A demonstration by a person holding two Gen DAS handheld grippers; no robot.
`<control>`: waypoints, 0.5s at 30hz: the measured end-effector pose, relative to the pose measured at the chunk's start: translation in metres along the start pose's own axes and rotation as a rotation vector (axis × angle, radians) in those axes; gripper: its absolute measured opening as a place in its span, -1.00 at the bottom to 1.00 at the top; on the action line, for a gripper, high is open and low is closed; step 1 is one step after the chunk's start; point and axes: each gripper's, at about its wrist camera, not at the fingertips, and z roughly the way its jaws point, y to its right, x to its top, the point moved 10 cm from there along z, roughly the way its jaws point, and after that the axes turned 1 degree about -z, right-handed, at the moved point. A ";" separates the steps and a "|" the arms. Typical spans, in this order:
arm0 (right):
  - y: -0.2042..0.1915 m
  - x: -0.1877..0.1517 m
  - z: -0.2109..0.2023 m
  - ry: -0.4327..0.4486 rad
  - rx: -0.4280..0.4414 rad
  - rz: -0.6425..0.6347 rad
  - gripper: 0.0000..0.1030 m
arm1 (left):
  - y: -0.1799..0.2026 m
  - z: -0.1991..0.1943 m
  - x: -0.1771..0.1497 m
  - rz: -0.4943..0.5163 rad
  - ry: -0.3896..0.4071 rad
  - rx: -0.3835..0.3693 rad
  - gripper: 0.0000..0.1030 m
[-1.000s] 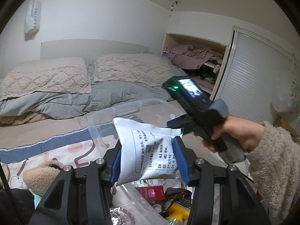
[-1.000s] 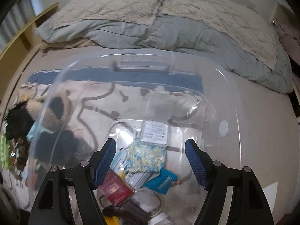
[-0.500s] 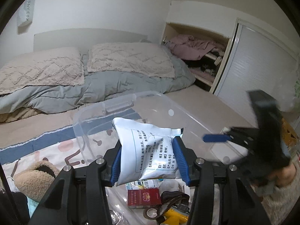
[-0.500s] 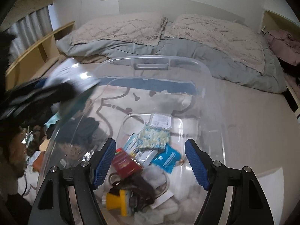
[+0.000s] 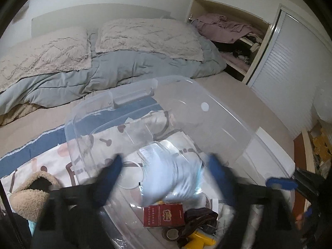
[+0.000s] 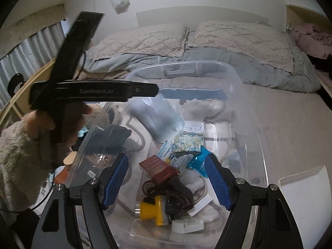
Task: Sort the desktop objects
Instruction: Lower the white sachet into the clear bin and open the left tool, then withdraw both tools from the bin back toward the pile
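1. My left gripper (image 5: 164,170) is above the clear plastic bin (image 5: 207,112) that stands on the bed (image 5: 238,99). Its jaws are opening now, and the white pouch (image 5: 172,180) is between them but blurred and loose; I judge it is dropping into the bin.
2. From the right wrist view, the same pouch (image 6: 155,118) shows as a pale blur inside the bin (image 6: 255,108), above the other things, near the bin's left wall.
3. My right gripper (image 6: 166,178) hangs over the near part of the bin. Its jaws stand partly open and hold nothing.
4. Already in the bin I see a red box (image 6: 158,167), a yellow plug (image 6: 151,209) with a dark brown strap (image 6: 176,193), a blue packet (image 6: 197,161), a patterned cloth (image 6: 187,143) and a small white piece (image 6: 186,225).
5. I judge the sorting is well advanced, because many things lie in the bin and the pouch is joining them.
6. What is left I cannot tell for sure. To the left of the bin, outside it, a plush toy (image 5: 27,195) and some dark and small things lie on the bed; I cannot tell if they belong to the task.
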 end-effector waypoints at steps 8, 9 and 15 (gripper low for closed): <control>-0.002 -0.010 -0.002 0.014 0.028 0.041 0.48 | -0.003 -0.005 -0.006 0.017 0.008 0.011 0.93; -0.003 -0.011 -0.002 0.014 0.030 0.049 0.48 | -0.004 -0.007 -0.008 0.018 0.010 0.015 0.93; -0.003 -0.015 -0.004 0.028 0.020 0.079 0.48 | -0.004 -0.020 -0.014 0.007 0.026 0.013 0.93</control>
